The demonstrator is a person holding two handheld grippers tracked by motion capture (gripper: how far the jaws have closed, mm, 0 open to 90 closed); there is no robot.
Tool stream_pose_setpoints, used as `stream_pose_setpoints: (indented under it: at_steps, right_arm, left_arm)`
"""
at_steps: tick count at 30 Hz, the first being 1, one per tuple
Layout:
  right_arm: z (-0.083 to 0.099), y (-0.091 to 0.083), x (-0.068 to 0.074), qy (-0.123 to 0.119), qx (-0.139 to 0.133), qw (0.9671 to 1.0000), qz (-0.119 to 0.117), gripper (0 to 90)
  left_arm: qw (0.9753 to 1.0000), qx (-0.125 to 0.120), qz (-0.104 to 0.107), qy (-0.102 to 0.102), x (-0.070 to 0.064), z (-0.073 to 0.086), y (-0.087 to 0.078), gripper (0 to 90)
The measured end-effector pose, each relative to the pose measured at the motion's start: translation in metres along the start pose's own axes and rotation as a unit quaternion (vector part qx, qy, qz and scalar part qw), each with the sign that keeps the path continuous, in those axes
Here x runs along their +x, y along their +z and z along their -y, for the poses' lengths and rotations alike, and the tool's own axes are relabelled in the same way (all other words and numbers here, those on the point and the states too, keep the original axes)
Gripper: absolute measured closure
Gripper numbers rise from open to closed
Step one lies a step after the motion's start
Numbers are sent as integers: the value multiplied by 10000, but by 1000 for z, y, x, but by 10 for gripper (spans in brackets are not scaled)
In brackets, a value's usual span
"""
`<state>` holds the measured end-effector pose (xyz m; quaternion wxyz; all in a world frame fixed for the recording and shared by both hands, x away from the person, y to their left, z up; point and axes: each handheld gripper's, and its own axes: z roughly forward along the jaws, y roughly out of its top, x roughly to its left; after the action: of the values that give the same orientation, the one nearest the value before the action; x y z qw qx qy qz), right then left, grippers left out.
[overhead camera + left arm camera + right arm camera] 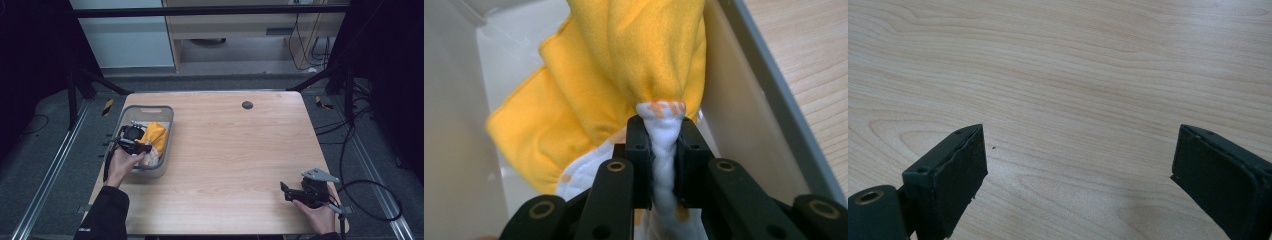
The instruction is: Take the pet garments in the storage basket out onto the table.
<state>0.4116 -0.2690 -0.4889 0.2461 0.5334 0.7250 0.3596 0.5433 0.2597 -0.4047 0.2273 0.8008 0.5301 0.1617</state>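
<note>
A yellow cloth with a white underside (155, 136) lies bunched inside the grey bin (167, 120) at the table's left. My left gripper (143, 148) reaches into the bin and is shut on a fold of this cloth (614, 70); in the left gripper view the white fabric is pinched between the jaws of the left gripper (665, 130). My right gripper (283, 190) rests low over the table near the front right corner, held by a hand. In the right gripper view my right gripper (1078, 165) stands open with only bare wood between the jaws.
The wooden table (225, 150) stretches between the bin and the right gripper. A small dark round cap (247, 105) sits near the table's far edge. A black cable (370, 200) trails off the right gripper past the table's right edge.
</note>
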Motion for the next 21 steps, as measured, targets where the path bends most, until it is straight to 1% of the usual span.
stream_pose_setpoints:
  at_steps: [4, 10, 14, 15, 21]
  right_arm:
    - [0, 0, 0, -2, 2, 10000, 1, 73]
    - [0, 0, 0, 6, -7, 10000, -9, 73]
    - [0, 0, 0, -1, -5, 10000, -4, 73]
    - [0, 0, 0, -1, -7, 10000, -6, 73]
    - [0, 0, 0, -11, -13, 10000, 2, 74]
  left_arm:
    - [9999, -159, 13, 1, 1, -3, -11, 798]
    - [9995, -309, 57, -2, -1, -7, -22, 800]
    - [9994, -338, 56, 44, -1, -9, -28, 801]
    - [9992, -385, 50, 32, -1, -10, -30, 801]
    - [9989, -472, 35, 16, 1, -11, -39, 801]
